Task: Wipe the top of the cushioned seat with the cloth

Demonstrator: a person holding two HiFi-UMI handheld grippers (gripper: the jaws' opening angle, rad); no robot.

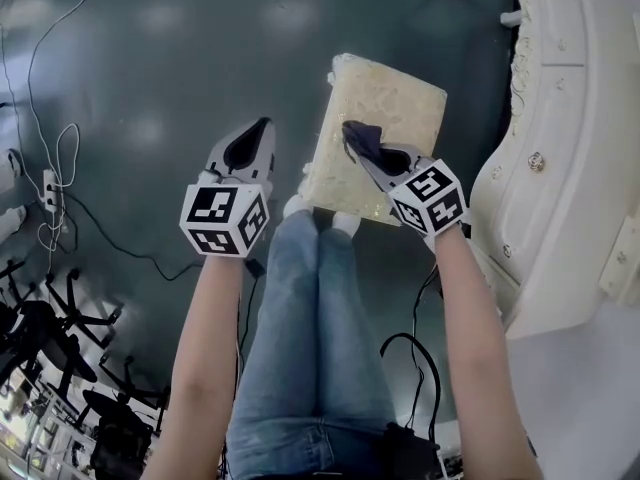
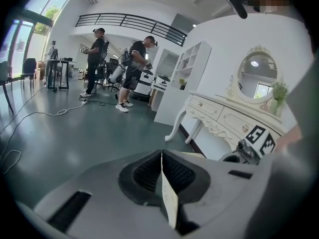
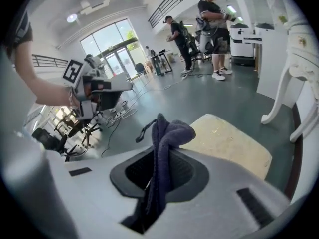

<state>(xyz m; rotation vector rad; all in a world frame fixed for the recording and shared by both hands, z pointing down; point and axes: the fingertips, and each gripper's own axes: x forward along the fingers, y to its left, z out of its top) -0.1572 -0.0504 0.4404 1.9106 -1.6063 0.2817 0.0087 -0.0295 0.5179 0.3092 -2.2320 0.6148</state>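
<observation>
Stands over a dark green floor (image 1: pixel 150 68), both grippers held out ahead above legs (image 1: pixel 310 328) in jeans. Clamps a dark blue cloth (image 1: pixel 365 140) in the right gripper (image 1: pixel 352 136), jaws clenched on its middle. Shows, in the right gripper view, the cloth (image 3: pixel 167 133) bunched over the tips of the right gripper (image 3: pixel 158 148) and trailing down into the slot between the jaws. Holds the cloth over the near left part of the cushioned seat (image 1: pixel 390 108); cannot tell whether touching it.

Finds the seat, cream and squarish, low on the floor just ahead of the white-shod feet (image 1: pixel 295 206), with a white carved dressing table (image 1: pixel 560 168) to its right. Shows the cushioned seat (image 3: pixel 224 141) again in the right gripper view, beyond the jaws and to their right.

Holds the left gripper (image 1: pixel 252 140) off the seat's left side, over bare floor, apart from the cloth. Presses that left gripper (image 2: pixel 161 158) shut to a thin slit, jaws grasping nothing, only a cream sliver showing through the slit. Looks past those jaws at the dressing table (image 2: pixel 224 116) with its oval mirror, and at people (image 2: pixel 134 63) standing far across the room. Trails cables (image 1: pixel 60 168) over the floor at the left.
</observation>
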